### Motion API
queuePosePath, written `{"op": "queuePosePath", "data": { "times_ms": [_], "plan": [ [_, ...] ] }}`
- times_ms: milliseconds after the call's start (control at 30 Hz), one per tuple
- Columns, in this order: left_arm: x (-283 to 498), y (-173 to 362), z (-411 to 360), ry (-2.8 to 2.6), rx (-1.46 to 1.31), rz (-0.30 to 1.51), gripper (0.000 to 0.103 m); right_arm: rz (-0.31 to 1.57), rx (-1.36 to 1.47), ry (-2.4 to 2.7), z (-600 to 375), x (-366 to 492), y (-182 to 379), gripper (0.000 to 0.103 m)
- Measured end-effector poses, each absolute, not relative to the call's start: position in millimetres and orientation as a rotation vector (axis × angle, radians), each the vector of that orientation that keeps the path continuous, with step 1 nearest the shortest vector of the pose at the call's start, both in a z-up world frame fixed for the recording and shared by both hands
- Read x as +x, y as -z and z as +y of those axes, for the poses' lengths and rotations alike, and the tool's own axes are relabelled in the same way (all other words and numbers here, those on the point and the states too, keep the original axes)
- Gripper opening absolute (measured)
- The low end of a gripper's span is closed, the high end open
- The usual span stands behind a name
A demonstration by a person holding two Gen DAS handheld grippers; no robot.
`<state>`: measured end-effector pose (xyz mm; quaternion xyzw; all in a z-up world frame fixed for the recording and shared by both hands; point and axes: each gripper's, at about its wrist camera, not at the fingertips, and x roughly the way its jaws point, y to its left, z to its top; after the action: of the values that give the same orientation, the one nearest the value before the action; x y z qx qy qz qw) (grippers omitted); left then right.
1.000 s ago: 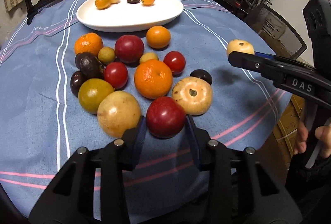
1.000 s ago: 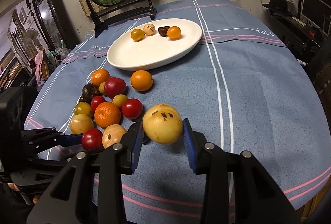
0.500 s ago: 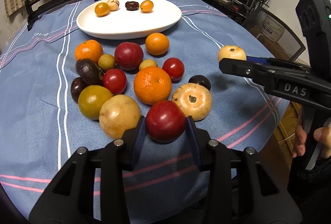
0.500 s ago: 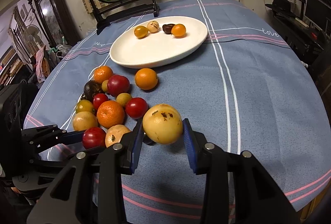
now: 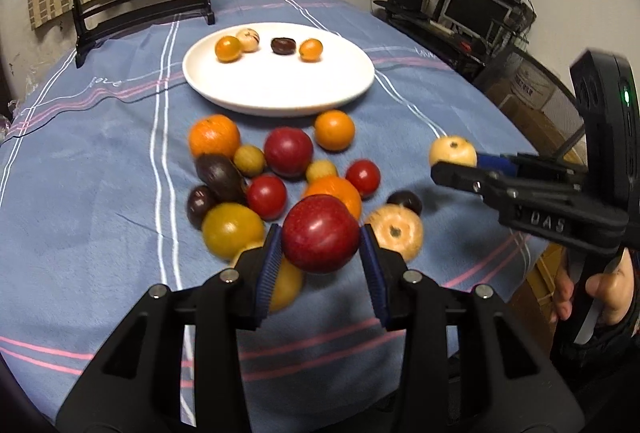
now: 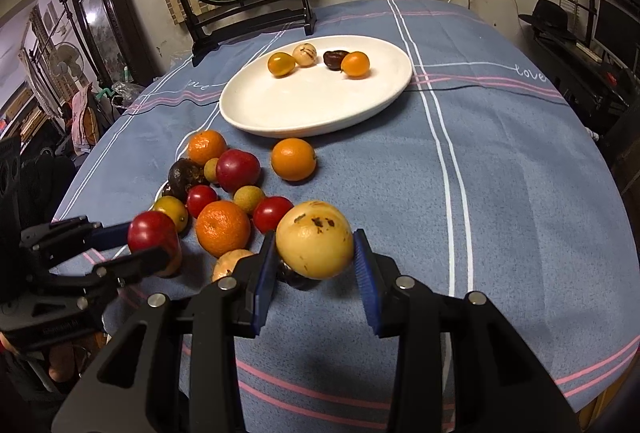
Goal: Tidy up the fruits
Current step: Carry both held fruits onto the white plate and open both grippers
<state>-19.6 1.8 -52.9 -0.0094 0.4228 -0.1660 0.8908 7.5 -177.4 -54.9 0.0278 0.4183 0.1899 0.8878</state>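
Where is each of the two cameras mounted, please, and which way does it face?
Left wrist: on the left gripper, facing over its red plum toward the white plate; the right hand shows.
Right wrist: on the right gripper, facing over its yellow fruit toward the plate.
Shared: plate, loose fruit, both grippers.

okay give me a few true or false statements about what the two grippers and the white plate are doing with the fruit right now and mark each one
1. The left gripper is shut on a red apple. True.
2. The right gripper is open and holds nothing. False: it is shut on a pale yellow fruit.
3. The white plate holds four small fruits. True.
4. An orange lies on the plate. False: it sits on the blue tablecloth, just in front of the plate.
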Motion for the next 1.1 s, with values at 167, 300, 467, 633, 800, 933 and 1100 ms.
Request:
{"op": "queuePosePath", "data": {
  "times_ms": [167,300,467,633,800,933,1100],
  "plan": [
    [-4,40,12,0.328,-0.031,0.846,0.04,0.862,0.05,-0.406,-169,15,51,0.039],
    [25,29,18,0.316,-0.025,0.836,0.04,0.852,0.033,-0.422,-160,36,39,0.039],
    [91,12,22,0.309,-0.014,0.848,0.04,0.825,-0.024,-0.456,-138,87,9,0.038],
    [170,13,26,0.235,0.002,0.879,0.04,0.84,-0.102,-0.438,-109,168,7,0.038],
    [226,34,37,0.191,-0.041,0.956,0.04,0.974,-0.102,-0.488,-83,232,46,0.038],
    [244,48,43,0.192,-0.063,0.991,0.04,0.995,-0.159,-0.473,-70,248,63,0.038],
    [257,50,44,0.185,-0.066,0.997,0.041,0.959,-0.219,-0.478,-61,259,63,0.058]
  ]
}}
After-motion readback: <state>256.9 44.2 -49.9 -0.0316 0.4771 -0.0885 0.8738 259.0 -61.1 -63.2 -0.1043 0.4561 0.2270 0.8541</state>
